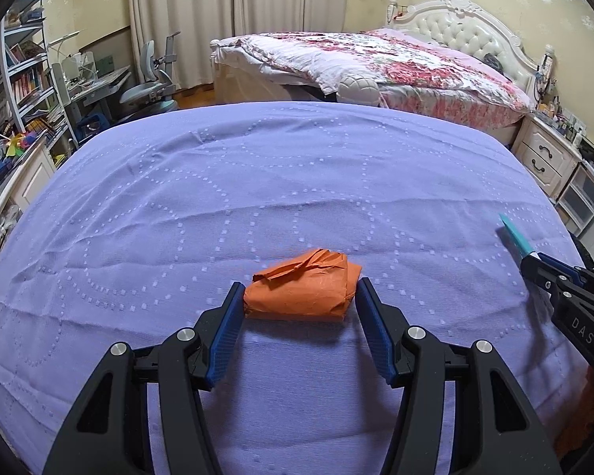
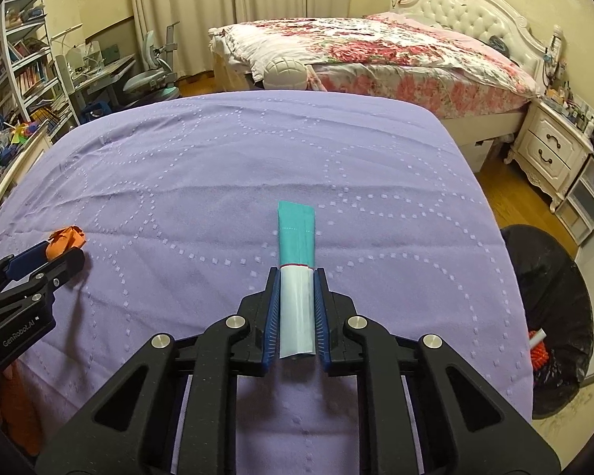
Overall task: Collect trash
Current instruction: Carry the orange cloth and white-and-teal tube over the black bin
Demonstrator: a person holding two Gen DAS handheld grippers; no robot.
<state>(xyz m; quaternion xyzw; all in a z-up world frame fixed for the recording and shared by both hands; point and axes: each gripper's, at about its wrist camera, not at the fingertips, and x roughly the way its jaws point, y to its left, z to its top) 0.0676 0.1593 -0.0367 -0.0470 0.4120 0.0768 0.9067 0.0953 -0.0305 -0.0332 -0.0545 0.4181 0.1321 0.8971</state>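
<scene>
Right under your lens, the right gripper (image 2: pixel 297 273) has its jaws clamped tight on both sides of the white and teal wrapper (image 2: pixel 296 261), the teal end sticking out forward over the purple bedspread (image 2: pixel 178 166). That one is yours, gripped along the white half.

On your other side, the left gripper (image 1: pixel 300 291) stands about half open around the crumpled orange paper (image 1: pixel 303 291), which sits on the cloth between the blue pads (image 1: pixel 227 332). The left pad looks to be touching the wad, the right pad sits just beside it; whether there is real pressure on it I cannot tell, so treat it as not yet secured.

The black-lined trash bin (image 2: pixel 550 316) waits on the floor just off the right edge of the bed, with some rubbish already inside.

Watch these now. Lift the left hand before the jaws close, and the orange wad likely stays behind or rolls off the pads. It is crumpled and springy, so a shallow pinch at the tips may squirt it forward. Squeeze low and you could catch the loose, wrinkled bedspread and drag it up with the paper. On the right, the wrapper is thin and smooth; a fast swing toward the bin could let it slide out.
</scene>
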